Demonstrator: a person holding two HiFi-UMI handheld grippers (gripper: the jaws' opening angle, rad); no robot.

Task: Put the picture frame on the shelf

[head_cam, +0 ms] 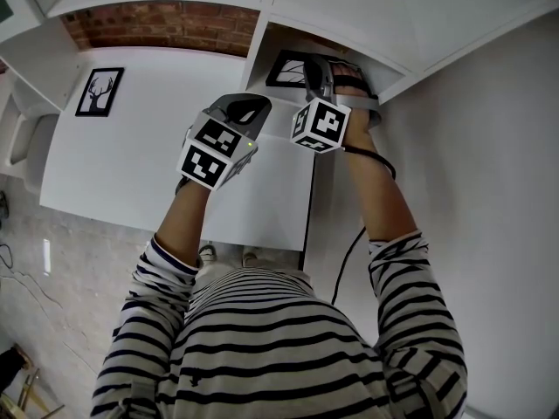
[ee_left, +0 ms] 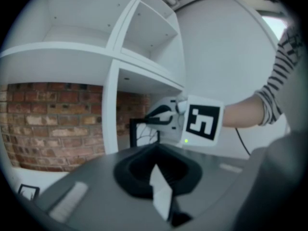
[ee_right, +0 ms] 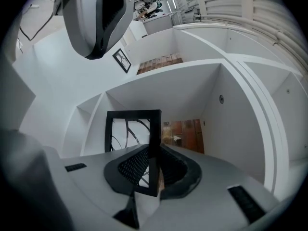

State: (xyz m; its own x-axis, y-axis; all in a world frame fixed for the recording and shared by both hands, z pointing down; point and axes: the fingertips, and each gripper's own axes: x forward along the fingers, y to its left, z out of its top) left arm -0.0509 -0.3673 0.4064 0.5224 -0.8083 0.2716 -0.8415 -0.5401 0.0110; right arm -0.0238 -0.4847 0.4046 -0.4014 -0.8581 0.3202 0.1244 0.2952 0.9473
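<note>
We find the picture frame [ee_right: 131, 131] upright inside the shelf [ee_right: 231, 129], its edge between the jaws of the right gripper [ee_right: 153, 170]. Before the shelf is the left gripper [head_cam: 249, 109]; left of the shelf, a second picture [head_cam: 99, 92] lies on the table [head_cam: 157, 173].

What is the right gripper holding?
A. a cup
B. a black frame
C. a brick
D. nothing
B: the right gripper view shows the right gripper with its jaws closed on one side of the black frame, which stands upright inside a shelf compartment.
</note>
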